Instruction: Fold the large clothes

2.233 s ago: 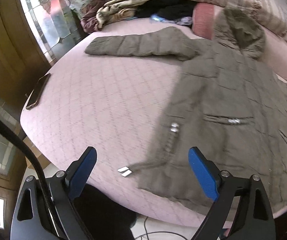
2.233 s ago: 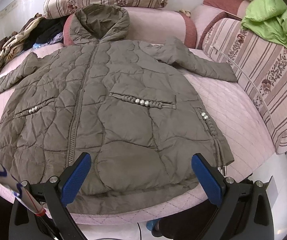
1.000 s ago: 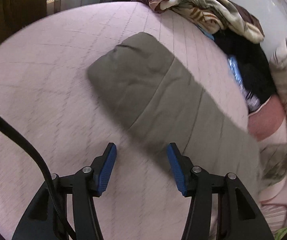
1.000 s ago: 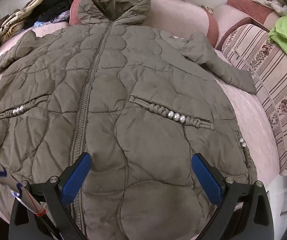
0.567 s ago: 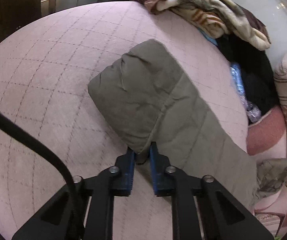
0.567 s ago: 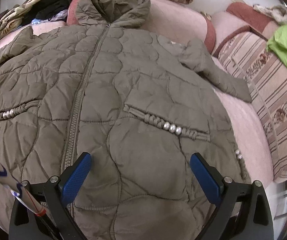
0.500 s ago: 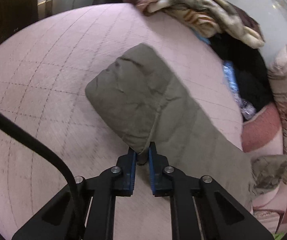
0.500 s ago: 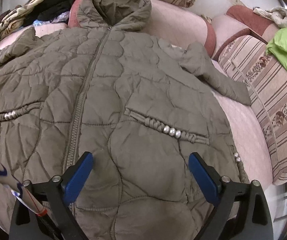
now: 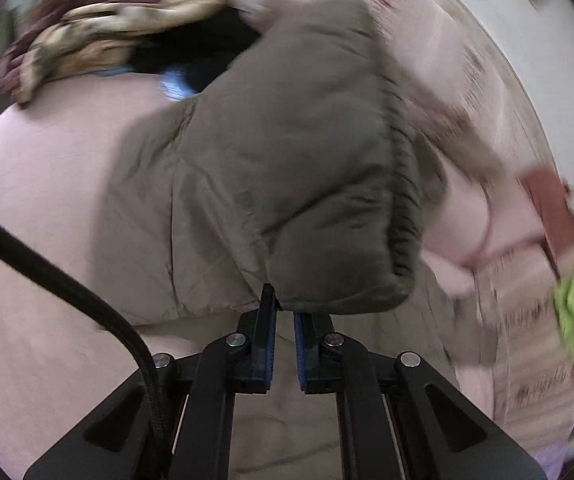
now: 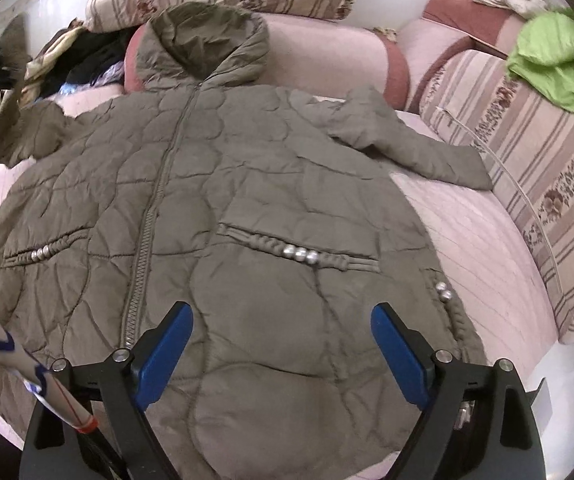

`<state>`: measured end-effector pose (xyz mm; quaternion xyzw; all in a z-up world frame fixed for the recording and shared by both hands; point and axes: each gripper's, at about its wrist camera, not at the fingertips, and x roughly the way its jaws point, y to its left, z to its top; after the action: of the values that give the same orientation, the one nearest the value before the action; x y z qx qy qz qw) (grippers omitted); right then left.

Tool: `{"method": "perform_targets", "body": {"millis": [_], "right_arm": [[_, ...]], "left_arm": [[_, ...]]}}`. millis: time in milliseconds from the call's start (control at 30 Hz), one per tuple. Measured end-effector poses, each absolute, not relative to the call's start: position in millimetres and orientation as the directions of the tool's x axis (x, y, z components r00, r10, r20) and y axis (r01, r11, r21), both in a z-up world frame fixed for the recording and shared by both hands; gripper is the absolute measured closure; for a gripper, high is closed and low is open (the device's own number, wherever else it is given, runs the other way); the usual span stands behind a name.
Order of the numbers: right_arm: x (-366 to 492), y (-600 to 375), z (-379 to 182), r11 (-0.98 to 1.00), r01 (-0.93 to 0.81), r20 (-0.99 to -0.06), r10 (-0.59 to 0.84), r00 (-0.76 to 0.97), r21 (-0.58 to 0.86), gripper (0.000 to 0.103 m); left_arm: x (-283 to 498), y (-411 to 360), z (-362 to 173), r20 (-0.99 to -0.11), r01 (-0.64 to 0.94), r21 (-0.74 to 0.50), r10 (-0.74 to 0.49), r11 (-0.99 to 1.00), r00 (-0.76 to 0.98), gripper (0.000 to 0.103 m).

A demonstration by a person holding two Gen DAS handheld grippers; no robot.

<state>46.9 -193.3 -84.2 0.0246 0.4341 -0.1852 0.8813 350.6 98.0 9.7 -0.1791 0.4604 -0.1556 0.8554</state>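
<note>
My left gripper (image 9: 285, 312) has its blue pads pressed onto the cuff edge of the coat's sleeve (image 9: 287, 168), which is lifted off the bed and bulges toward the lens, its gathered cuff seam running down the right side; this view is motion-blurred, so detail beyond the sleeve is soft. A black cable (image 9: 67, 280) crosses the lower left of that view. My right gripper (image 10: 281, 344) hovers with its jaws spread wide above the lower front of the olive quilted hooded coat (image 10: 247, 208), and I see nothing between its pads. The coat lies front-up on the pink quilted bed cover (image 10: 479, 232), zipper (image 10: 147, 240) closed down the middle, hood (image 10: 203, 40) resting against a pink bolster cushion (image 10: 327, 60), and the far sleeve (image 10: 407, 144) stretched out flat toward the right. Its two braided pockets carry silver beads (image 10: 301, 255). Striped floral cushions (image 10: 527, 152) ring the bed; a lime-green garment (image 10: 559, 56) sits on those at right, and a heap of mixed clothes (image 9: 107, 36) lies at the bed's far left edge.
</note>
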Motion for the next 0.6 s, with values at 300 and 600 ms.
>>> {"method": "perform_targets", "body": {"millis": [300,600], "right_arm": [[34.8,-228.2,-82.7,0.908,0.417,-0.8,-0.287,0.527,-0.051,0.01],[92.1,-227.6,-77.0,0.939,0.334,-0.821,-0.124,0.557,0.085,0.009]], "left_arm": [[323.6,-8.3,-83.2,-0.879,0.146,-0.27,-0.305,0.952,0.367,0.088],[235.7,15.2,-61.0,-0.814,0.204,-0.166,-0.251,0.965,0.524,0.039]]}}
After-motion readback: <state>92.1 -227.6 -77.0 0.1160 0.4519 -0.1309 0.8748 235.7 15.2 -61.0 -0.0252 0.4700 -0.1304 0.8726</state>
